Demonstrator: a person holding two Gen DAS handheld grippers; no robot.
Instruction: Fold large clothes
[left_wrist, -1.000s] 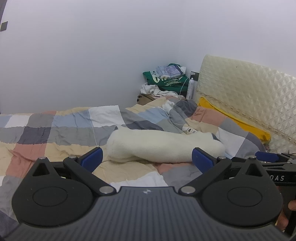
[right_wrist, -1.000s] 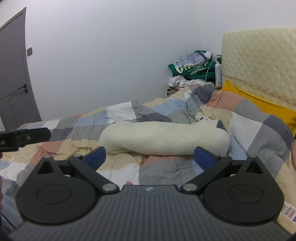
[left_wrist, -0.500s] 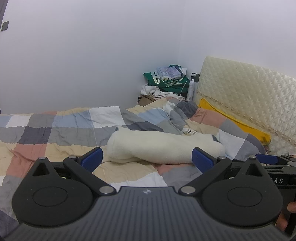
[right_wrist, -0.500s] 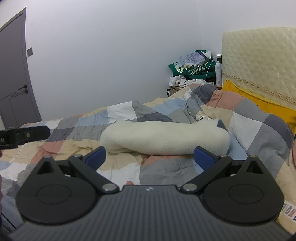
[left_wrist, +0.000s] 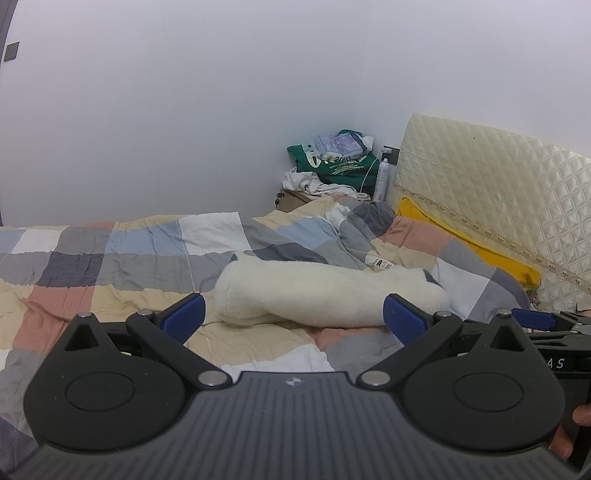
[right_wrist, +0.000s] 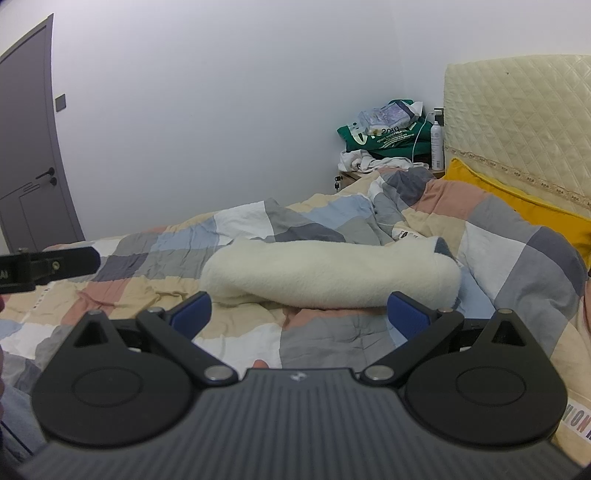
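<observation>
Little has shifted since a second ago: my left gripper (left_wrist: 293, 319) tipped slightly upward, my right gripper (right_wrist: 299, 314) held level. Both jaws are spread wide, empty, hovering short of the cream fleece garment (right_wrist: 328, 273), rolled at mid-frame on the checked duvet (right_wrist: 122, 258). Upper right, a green bag (right_wrist: 384, 138) holds packets.

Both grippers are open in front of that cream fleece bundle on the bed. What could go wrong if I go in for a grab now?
1. The fleece bundle lies on a rumpled checked quilt; a low pinch may catch quilt too.
2. It looks thick and rolled, so the right gripper may take only the outer layer and unroll it.
3. The left gripper sits close beside the right; converging could make them collide.
</observation>
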